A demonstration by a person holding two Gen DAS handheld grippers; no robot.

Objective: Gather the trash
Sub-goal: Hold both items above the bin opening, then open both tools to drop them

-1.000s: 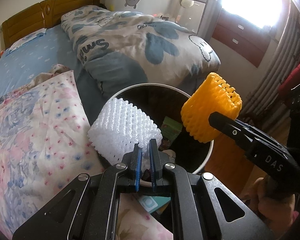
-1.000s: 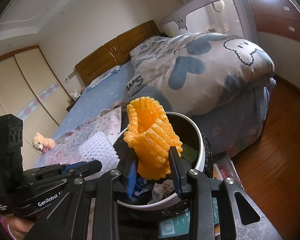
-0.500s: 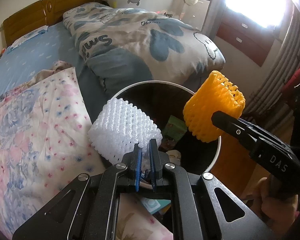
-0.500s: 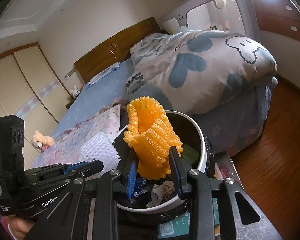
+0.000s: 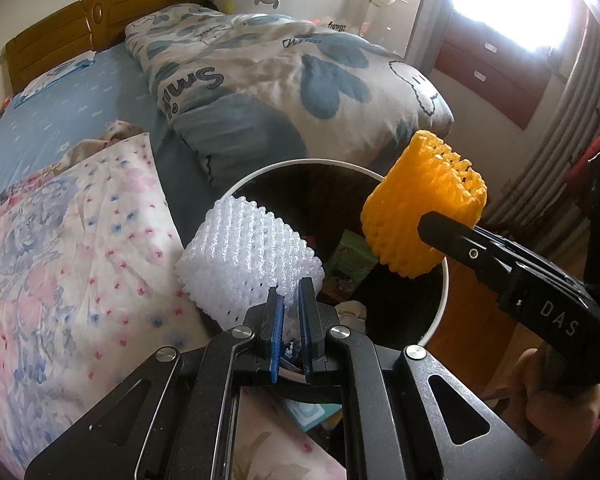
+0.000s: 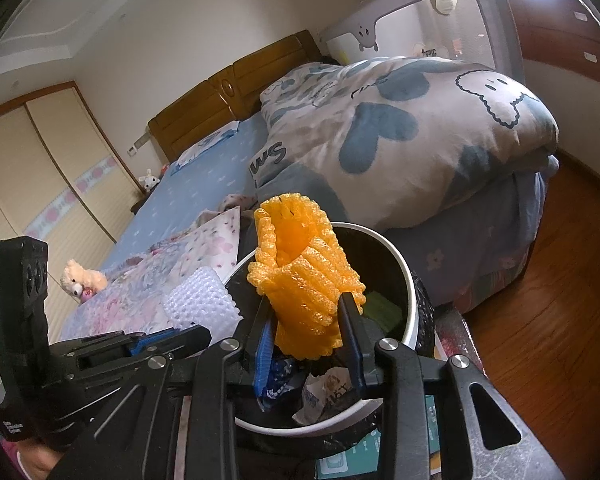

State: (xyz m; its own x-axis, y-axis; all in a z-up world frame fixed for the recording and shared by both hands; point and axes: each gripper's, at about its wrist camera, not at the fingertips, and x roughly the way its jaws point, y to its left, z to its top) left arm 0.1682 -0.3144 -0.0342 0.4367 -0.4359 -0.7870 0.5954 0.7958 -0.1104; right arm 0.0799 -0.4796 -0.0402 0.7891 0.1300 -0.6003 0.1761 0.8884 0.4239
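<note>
Bin [image 6: 410, 280] (wrappers [image 6: 324, 394], green box [image 5: 350, 258])

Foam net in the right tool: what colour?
Orange. The foam net, pinched by the right tool over the trash bin, shows best in the right wrist view.

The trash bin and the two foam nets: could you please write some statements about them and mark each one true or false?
1. The right gripper is shut on the orange foam net. True.
2. The left gripper holds a green box. False: it pinches the white foam net; the green box lies inside the bin.
3. The trash bin is empty. False: wrappers and crumpled paper already lie in it.
4. Both nets are held over or at the bin's white rim. True.
5. The orange foam net lies on the bed. False: it is held up in the air, in front of the bed's quilt.
</note>
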